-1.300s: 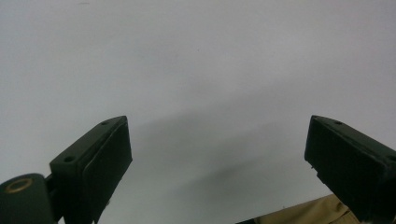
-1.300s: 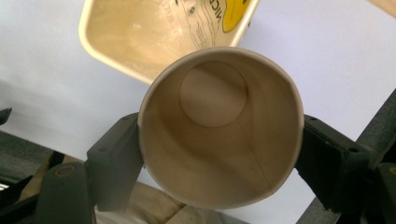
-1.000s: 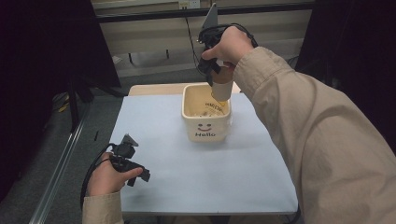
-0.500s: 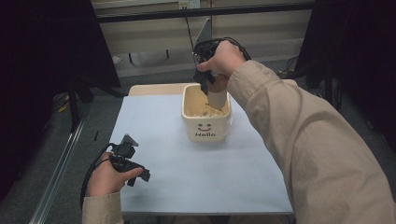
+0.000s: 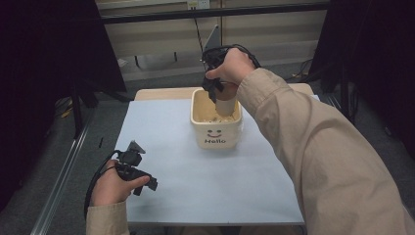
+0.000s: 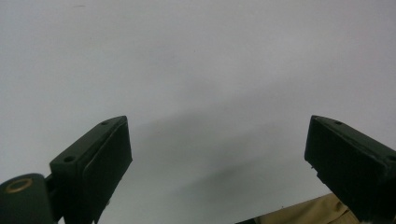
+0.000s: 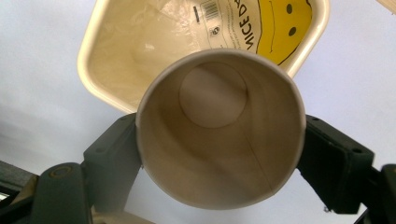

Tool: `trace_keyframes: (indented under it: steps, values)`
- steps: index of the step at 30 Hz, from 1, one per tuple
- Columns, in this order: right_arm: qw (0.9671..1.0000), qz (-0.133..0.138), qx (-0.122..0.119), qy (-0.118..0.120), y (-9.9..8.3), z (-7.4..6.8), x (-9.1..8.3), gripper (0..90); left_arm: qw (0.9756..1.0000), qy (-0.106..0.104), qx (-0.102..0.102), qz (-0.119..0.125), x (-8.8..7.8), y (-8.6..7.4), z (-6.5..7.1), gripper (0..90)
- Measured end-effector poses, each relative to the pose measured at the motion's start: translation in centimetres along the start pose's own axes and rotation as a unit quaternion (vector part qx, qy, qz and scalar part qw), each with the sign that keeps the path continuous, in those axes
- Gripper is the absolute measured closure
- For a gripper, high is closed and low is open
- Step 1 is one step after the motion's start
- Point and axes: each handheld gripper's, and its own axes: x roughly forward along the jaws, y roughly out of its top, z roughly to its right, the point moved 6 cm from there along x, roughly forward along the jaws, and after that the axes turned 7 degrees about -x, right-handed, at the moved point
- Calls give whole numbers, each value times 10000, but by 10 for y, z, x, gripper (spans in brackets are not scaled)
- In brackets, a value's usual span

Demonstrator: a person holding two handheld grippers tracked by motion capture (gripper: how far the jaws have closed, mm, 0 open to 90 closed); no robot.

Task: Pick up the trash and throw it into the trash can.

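Note:
A cream square bin with a smiley face and "Hello" on its front stands at the back middle of the table. My right gripper is shut on a paper cup, which hangs upright over the bin's back right corner with its lower end inside the rim. In the right gripper view the cup's empty inside faces the camera between the jaws, and below it the bin holds a clear bag with a yellow smiley print. My left gripper rests open near the front left of the table, nothing between its jaws.
A pale blue sheet covers the wooden table. A metal rail runs along the floor at the left. Dark curtains stand at both sides, and a wall with cables lies behind the table.
My right gripper has carried the cup to the left and down, from above the bin's right side to its back corner. The left hand has stayed still.

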Motion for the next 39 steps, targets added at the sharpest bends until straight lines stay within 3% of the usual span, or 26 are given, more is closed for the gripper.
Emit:
trace_keyframes:
  steps: [18,23,30,37,39]
  values:
    - [9998,156,92,-46,1,6,-2,105,9999,27,122,6,-2,0,-1,71]
    - [9999,147,91,-9,-2,6,-7,101,10000,12,56,53,-1,0,1,71]
    - [9996,204,172,-20,-8,10,-29,101,9999,10,37,107,-2,0,1,71]
    - [9993,335,169,-61,-14,13,-65,100,9999,-14,13,121,-2,0,1,71]
    - [9992,358,155,-74,-14,14,-68,100,9999,-11,104,37,-4,0,0,71]
